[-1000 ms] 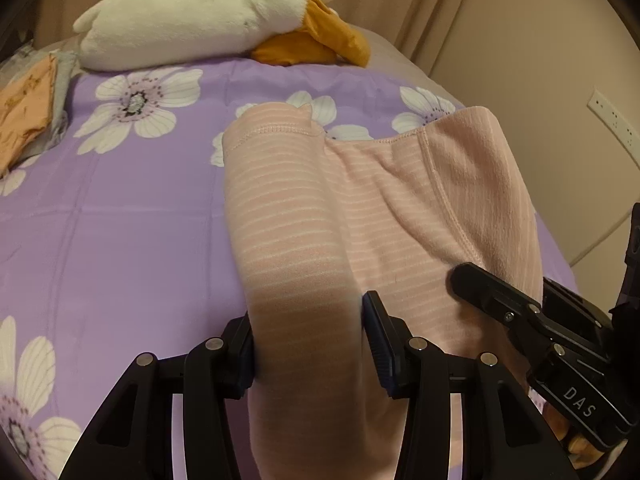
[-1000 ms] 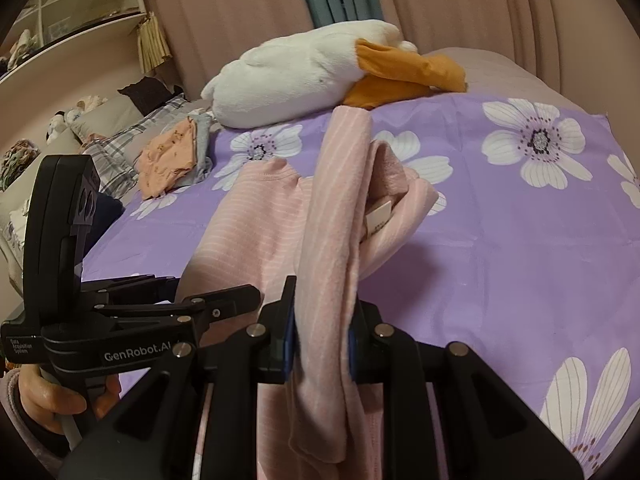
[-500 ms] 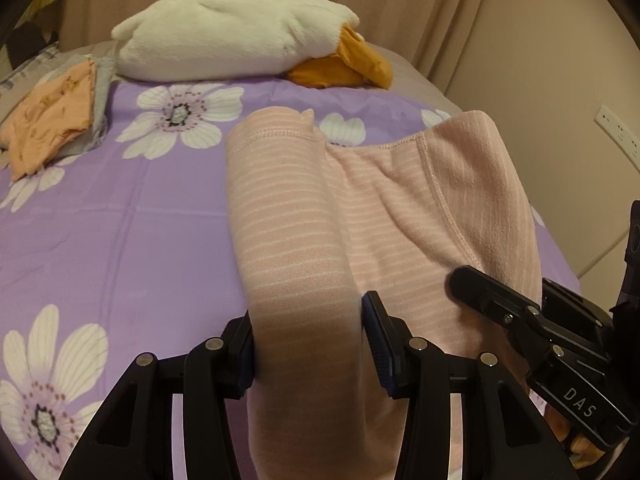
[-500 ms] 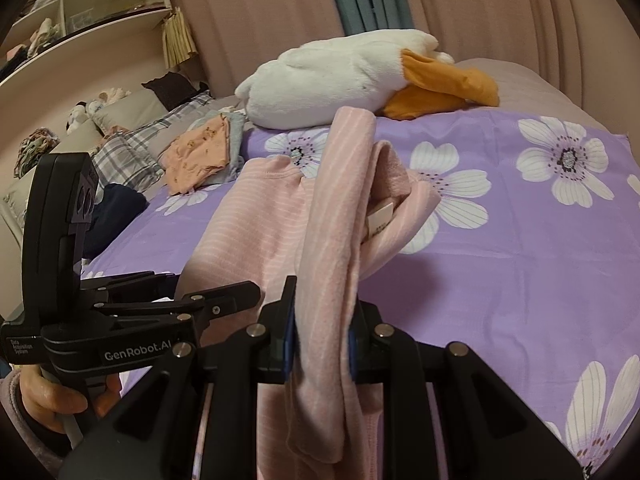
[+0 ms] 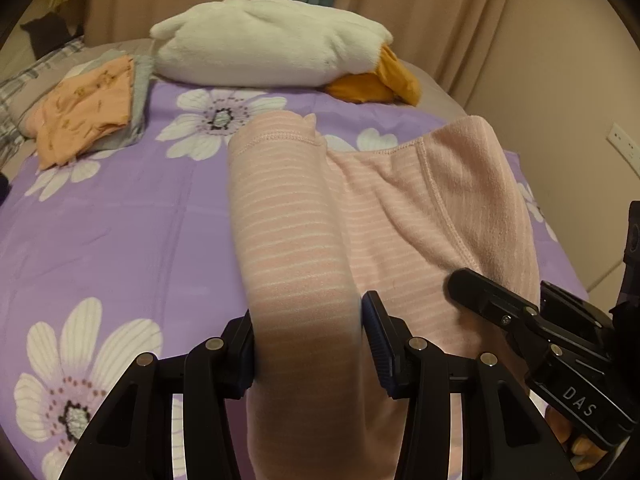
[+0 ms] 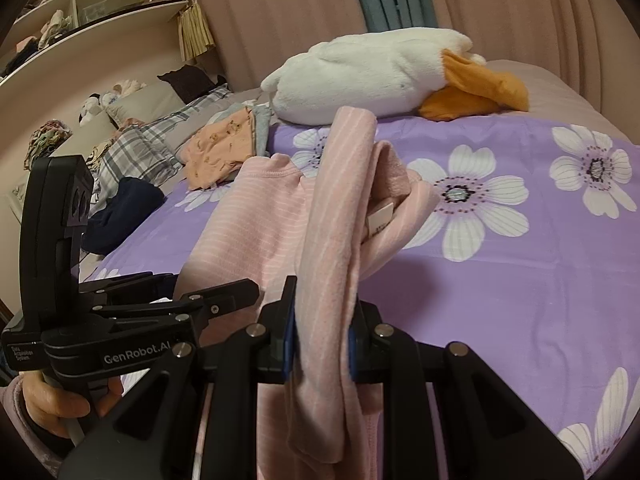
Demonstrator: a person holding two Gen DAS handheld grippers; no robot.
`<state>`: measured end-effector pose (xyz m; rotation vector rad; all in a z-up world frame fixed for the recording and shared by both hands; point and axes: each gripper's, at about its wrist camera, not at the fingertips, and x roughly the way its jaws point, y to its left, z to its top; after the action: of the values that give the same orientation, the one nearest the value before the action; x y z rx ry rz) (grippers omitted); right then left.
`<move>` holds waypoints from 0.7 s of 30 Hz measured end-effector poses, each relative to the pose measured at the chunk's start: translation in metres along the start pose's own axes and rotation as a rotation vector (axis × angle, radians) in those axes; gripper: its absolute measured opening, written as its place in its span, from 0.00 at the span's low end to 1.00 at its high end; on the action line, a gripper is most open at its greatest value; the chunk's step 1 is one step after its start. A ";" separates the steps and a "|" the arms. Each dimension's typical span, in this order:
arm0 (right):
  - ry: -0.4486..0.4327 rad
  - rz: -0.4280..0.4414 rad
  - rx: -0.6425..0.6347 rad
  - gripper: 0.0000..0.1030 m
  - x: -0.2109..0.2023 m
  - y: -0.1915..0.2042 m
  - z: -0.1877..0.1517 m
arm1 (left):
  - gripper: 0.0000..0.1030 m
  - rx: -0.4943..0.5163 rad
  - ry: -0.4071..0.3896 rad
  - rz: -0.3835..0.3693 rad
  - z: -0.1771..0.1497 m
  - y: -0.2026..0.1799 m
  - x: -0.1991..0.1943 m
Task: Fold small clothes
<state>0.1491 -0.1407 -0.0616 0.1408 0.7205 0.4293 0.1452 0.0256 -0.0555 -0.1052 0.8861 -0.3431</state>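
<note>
**Two grippers, one pink garment**

Both our grippers clamp the pink striped garment (image 5: 288, 240): the left gripper (image 5: 308, 344) pinches a wide fold of it, the right gripper (image 6: 320, 332) a narrow bunched edge. Its cloth drapes forward onto the purple flowered bedspread (image 5: 120, 220). Farther off lies a folded orange garment (image 5: 84, 116), and beyond it a white plush goose (image 5: 264, 44) by the curtains (image 6: 280, 12).

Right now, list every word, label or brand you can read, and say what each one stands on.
"DAS": on the right gripper body, seen from the left wrist.
"GenRobot.AI": on the left gripper body, seen from the right wrist.
Small white print on that body's end: too small to read.
White tag in the pink garment: unreadable.
</note>
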 end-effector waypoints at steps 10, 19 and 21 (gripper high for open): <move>0.016 0.028 -0.028 0.20 0.018 0.017 0.005 | 0.45 -0.030 -0.005 0.026 0.002 0.023 -0.001; 0.030 0.038 -0.036 0.20 0.032 0.023 0.008 | 0.45 -0.050 -0.001 0.036 0.002 0.034 0.003; 0.034 0.039 -0.037 0.20 0.035 0.023 0.008 | 0.45 -0.054 0.002 0.037 0.002 0.037 0.005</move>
<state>0.1702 -0.1046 -0.0706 0.1127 0.7439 0.4829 0.1587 0.0584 -0.0661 -0.1379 0.8986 -0.2849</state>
